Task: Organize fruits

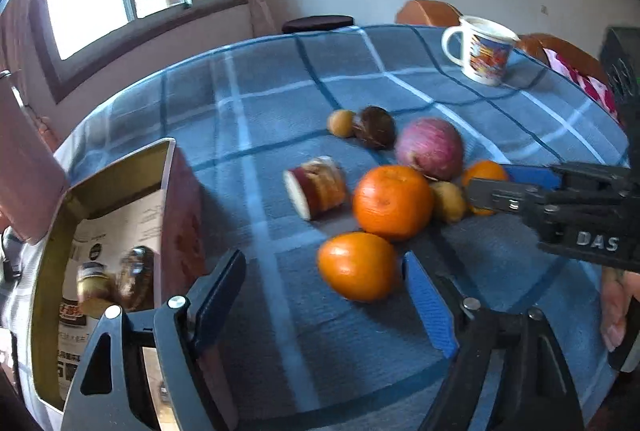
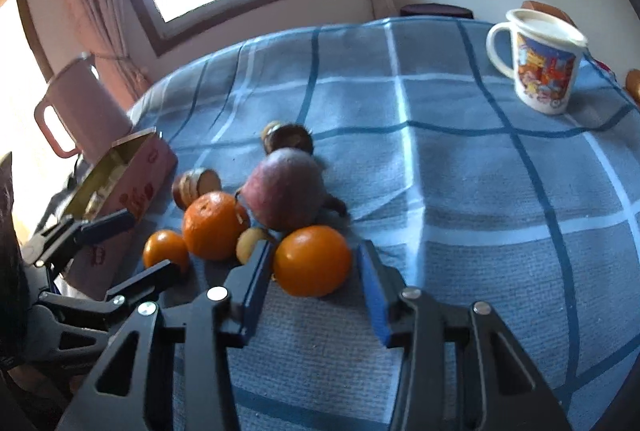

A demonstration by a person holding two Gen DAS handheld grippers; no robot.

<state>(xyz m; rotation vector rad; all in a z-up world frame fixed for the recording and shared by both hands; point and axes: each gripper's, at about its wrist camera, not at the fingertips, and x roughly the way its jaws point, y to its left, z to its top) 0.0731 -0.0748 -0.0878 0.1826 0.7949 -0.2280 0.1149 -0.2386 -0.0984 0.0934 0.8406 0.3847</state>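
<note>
While "DAS" reads in white on the right gripper (image 1: 486, 187), no other writing is legible. A pink box (image 1: 120, 215) lies open at the table's (image 1: 280, 91) left edge, its printed lining showing jars. A cartoon-printed mug (image 2: 540, 67) stands far right. Both grippers are spread wide, gripping nothing: the left gripper (image 1: 324, 295) flanks one orange (image 1: 358, 267), the right another orange (image 2: 312, 261). A third orange (image 1: 392, 201) and an apple (image 1: 430, 147) sit clustered centrally.

Left claw (image 1: 324, 295) spread wide, orange (image 1: 358, 266) between its fingers, open tin (image 1: 120, 231) left
</note>
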